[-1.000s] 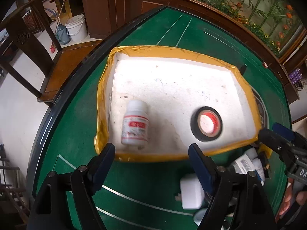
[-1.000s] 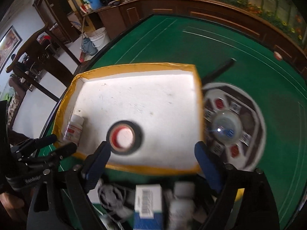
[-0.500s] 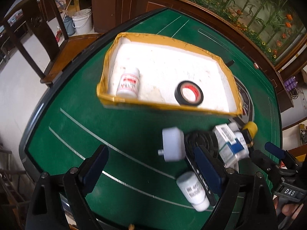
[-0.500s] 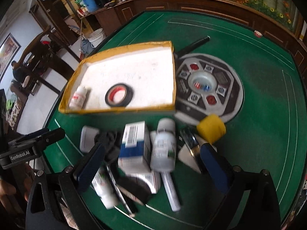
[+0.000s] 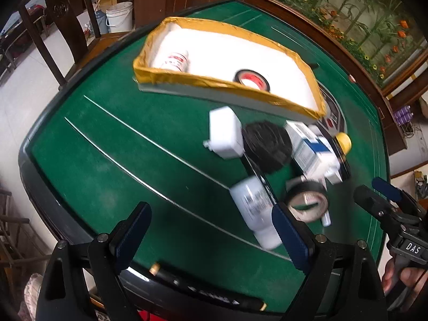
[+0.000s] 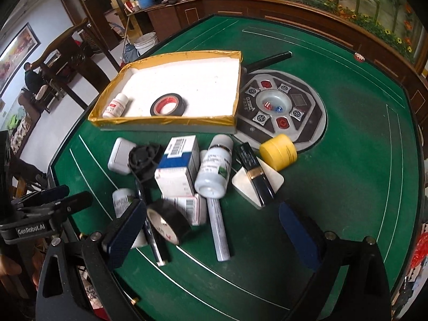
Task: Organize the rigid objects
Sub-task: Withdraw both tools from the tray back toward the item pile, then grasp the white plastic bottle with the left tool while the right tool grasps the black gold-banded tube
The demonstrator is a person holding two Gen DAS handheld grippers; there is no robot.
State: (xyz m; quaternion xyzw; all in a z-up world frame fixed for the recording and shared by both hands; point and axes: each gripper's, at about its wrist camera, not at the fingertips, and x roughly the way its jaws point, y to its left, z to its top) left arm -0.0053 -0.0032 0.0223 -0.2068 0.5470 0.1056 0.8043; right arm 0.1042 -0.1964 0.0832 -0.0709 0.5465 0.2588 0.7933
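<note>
A white tray with a yellow-taped rim (image 6: 165, 121) holds a small pill bottle (image 6: 116, 105) and a black tape roll with a red core (image 6: 167, 104). In front of it lies a pile: a blue-and-white box (image 6: 179, 157), a white bottle (image 6: 214, 171), a yellow jar (image 6: 278, 151), a second black tape roll (image 6: 168, 222) and a grey tube (image 6: 219, 230). My right gripper (image 6: 214, 232) hangs open above the pile's near side. My left gripper (image 5: 211, 230) is open over bare felt, with another white bottle (image 5: 254, 208) beside its right finger.
A round dice console (image 6: 281, 107) is set into the green table to the right of the tray. A white adapter (image 5: 226, 133) and a black round part (image 5: 267, 145) lie at the pile's left. A black marker (image 5: 208, 293) rests on the table's near rim. Chairs stand at the left.
Both grippers have drawn back from over the tray toward the table's near edge, bringing the pile into view. Their jaws stand a little wider.
</note>
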